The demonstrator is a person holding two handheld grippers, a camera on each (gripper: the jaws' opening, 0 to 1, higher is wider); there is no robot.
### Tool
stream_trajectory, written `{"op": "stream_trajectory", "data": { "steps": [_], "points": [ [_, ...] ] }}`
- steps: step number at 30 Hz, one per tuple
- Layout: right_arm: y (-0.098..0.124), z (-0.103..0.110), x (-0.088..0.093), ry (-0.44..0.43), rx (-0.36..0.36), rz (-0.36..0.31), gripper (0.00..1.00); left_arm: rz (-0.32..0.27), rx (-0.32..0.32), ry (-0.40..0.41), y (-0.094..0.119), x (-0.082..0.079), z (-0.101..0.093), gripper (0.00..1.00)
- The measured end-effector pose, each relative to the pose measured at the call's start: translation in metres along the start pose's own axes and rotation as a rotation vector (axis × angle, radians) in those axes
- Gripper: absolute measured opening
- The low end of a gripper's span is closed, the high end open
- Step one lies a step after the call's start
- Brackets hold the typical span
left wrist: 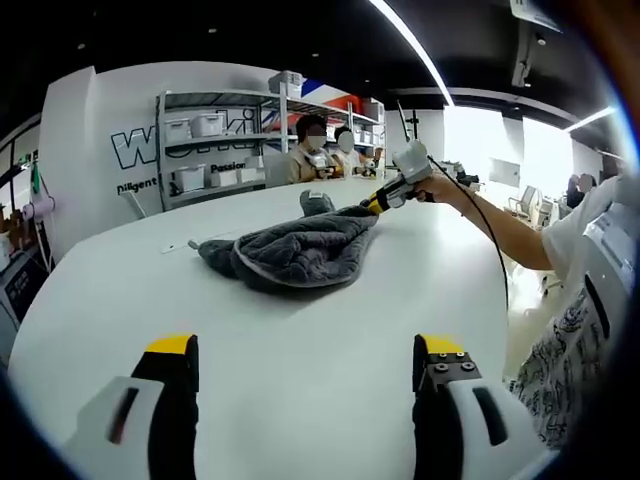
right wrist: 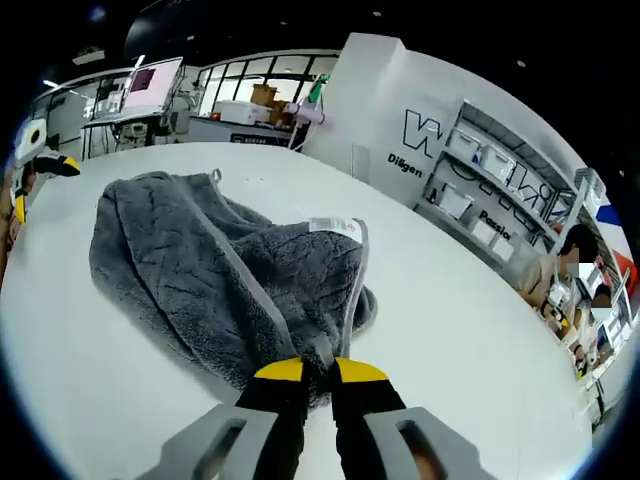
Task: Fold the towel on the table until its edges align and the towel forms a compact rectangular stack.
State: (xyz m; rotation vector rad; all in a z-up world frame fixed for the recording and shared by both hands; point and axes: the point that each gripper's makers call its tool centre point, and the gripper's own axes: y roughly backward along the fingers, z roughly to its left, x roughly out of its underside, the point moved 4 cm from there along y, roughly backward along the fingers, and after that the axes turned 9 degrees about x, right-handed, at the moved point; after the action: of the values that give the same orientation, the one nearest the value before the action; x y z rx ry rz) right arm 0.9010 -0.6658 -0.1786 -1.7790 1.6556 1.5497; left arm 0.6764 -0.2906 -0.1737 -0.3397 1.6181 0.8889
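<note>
Towel point(right wrist: 220, 280) — one, grey and plush, lies bunched and partly doubled over on the white table point(right wrist: 450, 300), a white label showing on its upper fold. The right gripper point(right wrist: 318, 372) has its yellow-tipped jaws pinched together on the towel's near edge. The left gripper point(left wrist: 305, 360) hovers over bare table short of the towel point(left wrist: 295, 250) — its two jaws stand wide apart, holding nothing. Two people sit beyond the table's far side, before a shelf rack point(left wrist: 215, 145).
</note>
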Motion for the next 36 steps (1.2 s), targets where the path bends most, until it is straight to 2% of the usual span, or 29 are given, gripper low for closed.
{"op": "stream_trajectory", "data": {
  "steps": [2, 7, 10, 12, 16, 18, 21, 29, 36],
  "points": [
    [0.007, -0.002, -0.008, -0.021, 0.001, -0.041, 0.09, -0.002, -0.003, -0.006, 0.0, -0.002, 0.0, 0.93],
    [0.03, -0.002, -0.018, -0.016, -0.015, -0.085, 0.09, -0.001, 0.006, -0.007, -0.001, -0.001, -0.003, 0.93],
    [0.031, 0.011, -0.005, 0.018, -0.067, -0.035, 0.1, 0.006, 0.013, -0.01, -0.002, 0.001, -0.005, 0.93],
    [0.025, 0.021, 0.017, 0.055, -0.087, 0.043, 0.11, 0.009, 0.013, -0.007, -0.004, 0.002, -0.004, 0.93],
    [0.015, 0.026, 0.029, 0.047, -0.076, 0.06, 0.11, 0.013, 0.014, -0.001, -0.005, 0.004, -0.004, 0.93],
    [0.016, 0.028, 0.028, 0.038, -0.078, 0.055, 0.14, 0.016, 0.019, -0.003, -0.006, 0.003, -0.005, 0.93],
    [0.022, 0.025, 0.021, 0.013, -0.063, 0.03, 0.26, 0.013, 0.019, -0.004, -0.006, 0.002, -0.005, 0.94],
    [0.043, 0.012, 0.005, -0.041, 0.009, -0.038, 0.39, 0.003, 0.018, -0.008, -0.006, 0.0, -0.005, 0.94],
    [0.068, 0.02, -0.008, -0.08, 0.017, -0.115, 0.53, 0.008, 0.011, -0.005, -0.005, 0.001, -0.004, 0.94]
  ]
}}
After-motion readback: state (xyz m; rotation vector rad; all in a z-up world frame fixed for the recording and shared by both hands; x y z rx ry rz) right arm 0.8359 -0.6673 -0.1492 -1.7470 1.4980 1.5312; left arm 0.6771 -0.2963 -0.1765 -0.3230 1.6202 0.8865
